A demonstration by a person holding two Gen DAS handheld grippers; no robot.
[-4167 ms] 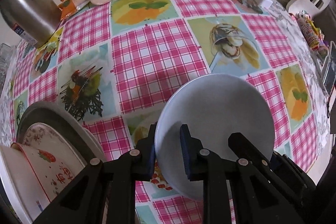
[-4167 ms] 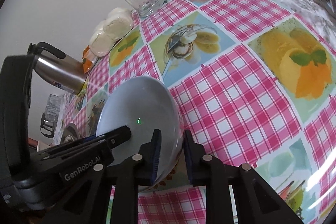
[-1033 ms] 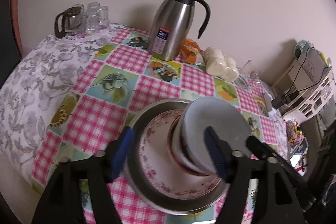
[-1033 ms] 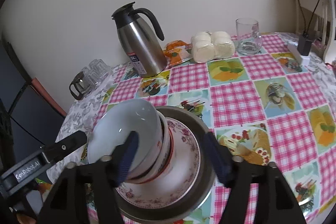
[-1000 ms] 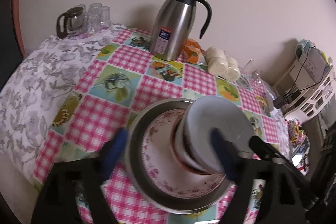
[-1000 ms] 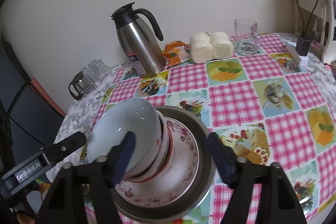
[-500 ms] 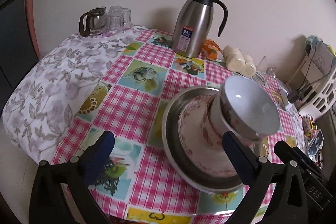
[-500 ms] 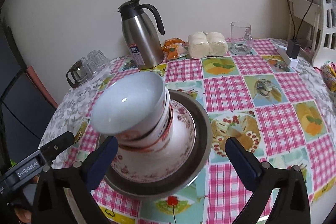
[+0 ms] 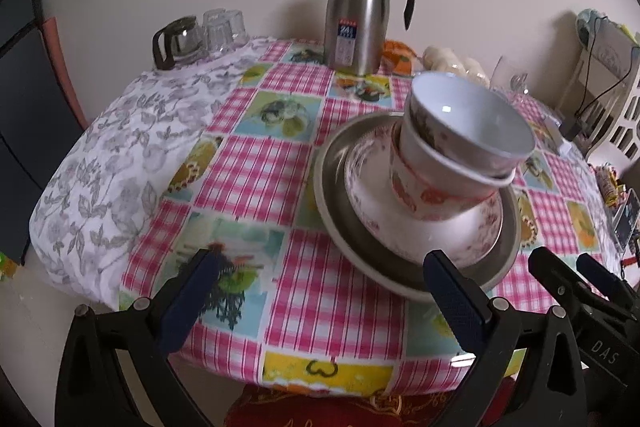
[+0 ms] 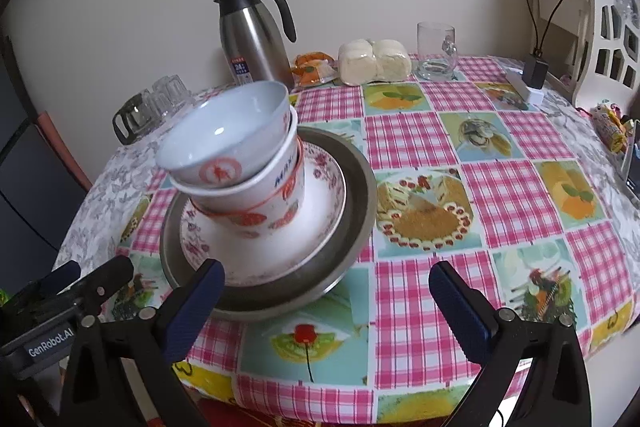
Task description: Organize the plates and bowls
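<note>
In the left wrist view, the left tool [image 9: 322,283] is standing wide open and holding nothing. The stack of bowls [image 9: 456,151] is sitting on a flowered plate [image 9: 376,203] inside a metal dish [image 9: 332,211] on the bench [image 9: 256,163], ahead and to the right of it.

In the right wrist view, the right tool [image 10: 326,293] is also gaping empty (its left finger [image 10: 196,303] is overlapping the dish rim). Here the stack is lying ahead and left, leaning left, so both tools seem about equally near.

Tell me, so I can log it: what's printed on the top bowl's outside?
A red round emblem on the white top bowl; clearest in the right wrist view.
</note>
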